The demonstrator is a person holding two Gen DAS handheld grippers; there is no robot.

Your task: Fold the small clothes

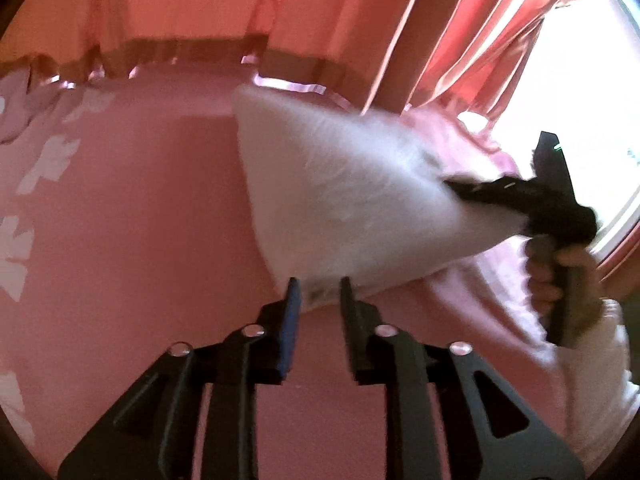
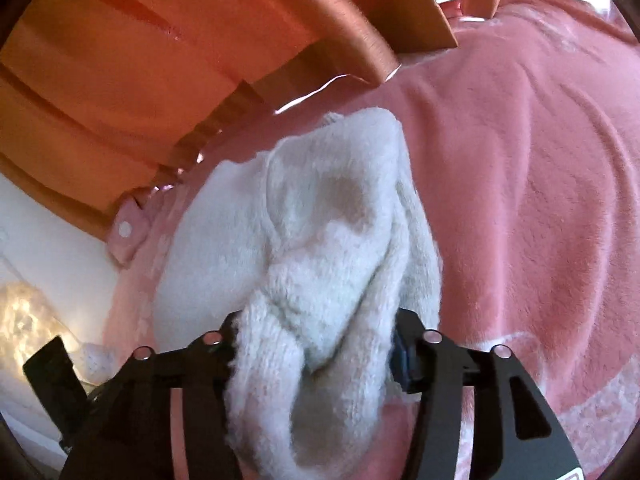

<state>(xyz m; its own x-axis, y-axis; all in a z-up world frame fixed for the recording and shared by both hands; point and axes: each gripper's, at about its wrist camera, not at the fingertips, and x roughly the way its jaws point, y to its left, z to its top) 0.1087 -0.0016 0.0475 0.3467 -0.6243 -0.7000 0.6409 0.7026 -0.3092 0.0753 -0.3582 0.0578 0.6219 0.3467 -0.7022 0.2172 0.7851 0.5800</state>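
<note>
A white fluffy knitted garment [image 1: 340,184] hangs stretched between both grippers above a pink bed cover [image 1: 140,220]. In the left wrist view my left gripper [image 1: 320,286] sits at the bottom centre, its narrow jaws pinching the garment's lower corner. My right gripper [image 1: 460,188], held by a hand [image 1: 560,276], bites the garment's right edge. In the right wrist view the garment [image 2: 320,220] bunches thickly between the fingers of the right gripper [image 2: 316,332] and fills the gap. Its far end droops toward the cover [image 2: 520,200].
Orange-red curtains [image 1: 200,8] hang along the bed's far edge, with a bright window [image 1: 580,100] at the right. A pink garment with a snap button [image 2: 126,232] lies beside the white one. Pale leaf shapes [image 1: 48,160] pattern the cover at the left.
</note>
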